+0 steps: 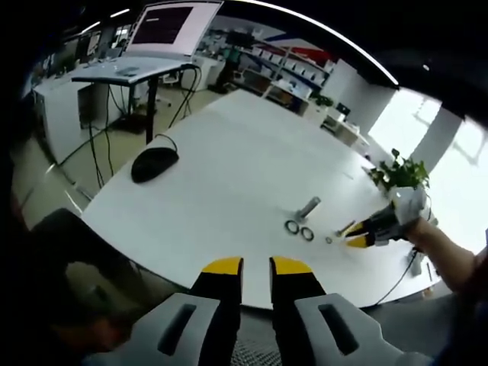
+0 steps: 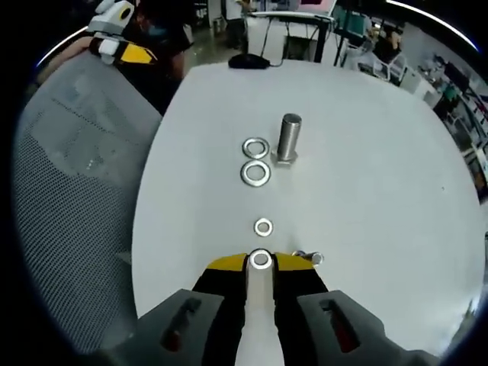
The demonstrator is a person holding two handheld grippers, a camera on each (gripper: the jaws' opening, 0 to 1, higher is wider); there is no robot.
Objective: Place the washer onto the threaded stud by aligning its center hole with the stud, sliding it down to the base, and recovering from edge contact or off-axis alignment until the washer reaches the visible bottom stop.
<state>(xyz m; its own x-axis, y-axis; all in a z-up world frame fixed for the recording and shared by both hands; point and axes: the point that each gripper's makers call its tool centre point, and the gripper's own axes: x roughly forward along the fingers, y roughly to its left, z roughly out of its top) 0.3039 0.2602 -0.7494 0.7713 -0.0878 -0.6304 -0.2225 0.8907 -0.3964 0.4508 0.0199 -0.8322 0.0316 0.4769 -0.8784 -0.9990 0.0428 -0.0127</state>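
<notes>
Jaws of the right hand-held gripper clamp a washer; threaded stud stands upright at twelve o'clock on the desk. Left hand-held gripper hangs slightly parted, holding nothing.

Open-plan office or lab workspace.

Looked out over a large white round-ended table with a black mouse and its cable, past a standing desk under a wall screen, cables trailing to the floor. Had shelving racks along the far wall, ceiling strip lights, a potted plant by bright windows, and a grey mesh chair at the table's edge.
</notes>
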